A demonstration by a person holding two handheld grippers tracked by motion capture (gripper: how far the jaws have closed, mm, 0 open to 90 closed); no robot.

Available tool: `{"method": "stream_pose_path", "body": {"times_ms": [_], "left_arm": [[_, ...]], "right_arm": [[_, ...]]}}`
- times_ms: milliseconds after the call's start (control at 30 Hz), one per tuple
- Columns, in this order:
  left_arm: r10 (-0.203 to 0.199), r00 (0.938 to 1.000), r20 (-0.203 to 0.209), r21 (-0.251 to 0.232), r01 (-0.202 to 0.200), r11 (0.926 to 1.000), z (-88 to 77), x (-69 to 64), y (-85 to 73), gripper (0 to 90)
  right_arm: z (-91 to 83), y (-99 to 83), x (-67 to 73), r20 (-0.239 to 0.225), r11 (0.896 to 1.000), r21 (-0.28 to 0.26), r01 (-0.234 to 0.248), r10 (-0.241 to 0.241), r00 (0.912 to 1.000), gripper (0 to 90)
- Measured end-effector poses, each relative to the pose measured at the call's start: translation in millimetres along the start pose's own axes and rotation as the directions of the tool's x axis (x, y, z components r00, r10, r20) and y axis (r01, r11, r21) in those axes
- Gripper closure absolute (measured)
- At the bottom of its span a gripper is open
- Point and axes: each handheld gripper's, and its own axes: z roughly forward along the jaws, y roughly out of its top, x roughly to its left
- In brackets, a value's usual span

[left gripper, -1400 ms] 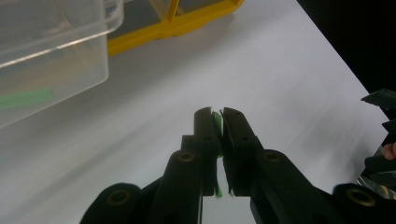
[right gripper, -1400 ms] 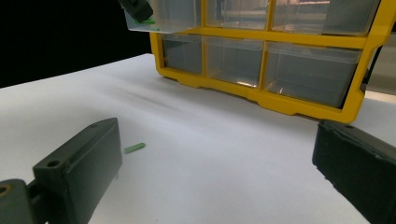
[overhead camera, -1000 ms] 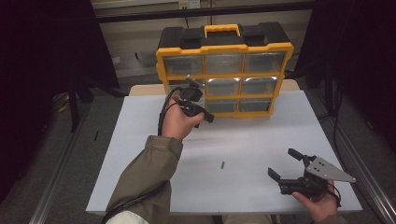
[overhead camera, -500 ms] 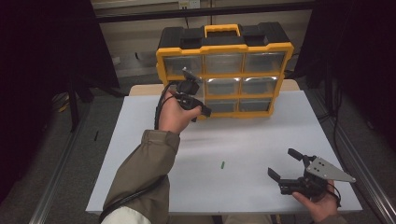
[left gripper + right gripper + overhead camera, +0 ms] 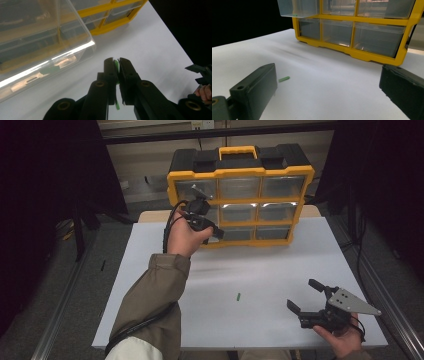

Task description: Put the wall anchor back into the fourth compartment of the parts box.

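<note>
Small green piece could drop short of the open drawer

Yellow-framed organiser (image 5: 240, 195) on the white desk (image 5: 280, 270): its pulled-out clear plastic drawer (image 5: 42, 42) sits near the left gripper (image 5: 116, 65), pinching a thin green plastic strip (image 5: 116, 66); a slip loses it. Right gripper (image 5: 306, 295) idles wide; another green stick (image 5: 238, 296) lies loose.

White table (image 5: 150, 270) on grey floor (image 5: 60, 310); dark curtains (image 5: 50, 180) both sides; pale wall panel (image 5: 145, 165) behind; dim light.
</note>
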Motion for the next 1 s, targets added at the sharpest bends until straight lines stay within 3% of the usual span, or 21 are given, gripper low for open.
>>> {"method": "stream_pose_path", "body": {"times_ms": [300,333,400,433,467,500,533,633,1000], "left_arm": [[-0.013,0.9999,-0.008,-0.004,0.013,0.9999,-6.1,3.7,5.5,85.0],[-0.041,0.9991,-0.010,-0.022,0.041,0.9989,-5.8,2.9,6.0,85.0],[-0.017,0.9998,-0.013,-0.007,0.017,0.9998,-8.8,5.8,7.2,85.0],[-0.044,0.9989,-0.018,-0.030,0.043,0.9986,-8.3,4.6,7.5,85.0],[-0.041,0.9990,-0.018,-0.026,0.041,0.9988,-9.3,5.1,8.1,85.0],[-0.019,0.9996,-0.020,-0.011,0.018,0.9998,-10.8,7.0,8.5,85.0],[-0.040,0.9989,-0.026,-0.024,0.039,0.9989,-10.7,6.4,8.8,85.0],[-0.027,0.9992,-0.031,-0.016,0.027,0.9995,-13.4,9.4,10.1,85.1],[-0.061,0.9968,-0.052,-0.049,0.059,0.9971,-22.8,14.4,13.5,85.0]], "right_arm": [[-0.5,0.1,0.0,-0.004,1.000,0.004,0.001,-0.001,1.0000,1.4],[-0.5,0.1,-0.1,-0.003,1.000,0.004,0.001,-0.001,1.0000,1.4],[-0.6,0.1,-0.2,-0.006,1.000,0.003,0.001,-0.001,1.0000,1.4],[-0.4,0.1,-0.1,-0.003,1.000,0.000,0.001,-0.001,1.0000,1.4],[-0.5,0.1,-0.2,-0.003,1.000,0.001,0.002,-0.002,1.0000,1.4],[-0.6,0.1,-0.4,-0.004,1.000,0.002,0.001,-0.001,1.0000,1.4],[-0.4,0.0,-0.2,-0.002,1.000,0.002,-0.001,0.001,1.0000,1.4],[-0.5,0.1,0.1,-0.005,1.000,0.001,0.003,-0.003,1.0000,1.4],[-0.6,0.1,0.1,-0.006,1.000,0.003,0.005,-0.005,1.0000,1.4]]}}
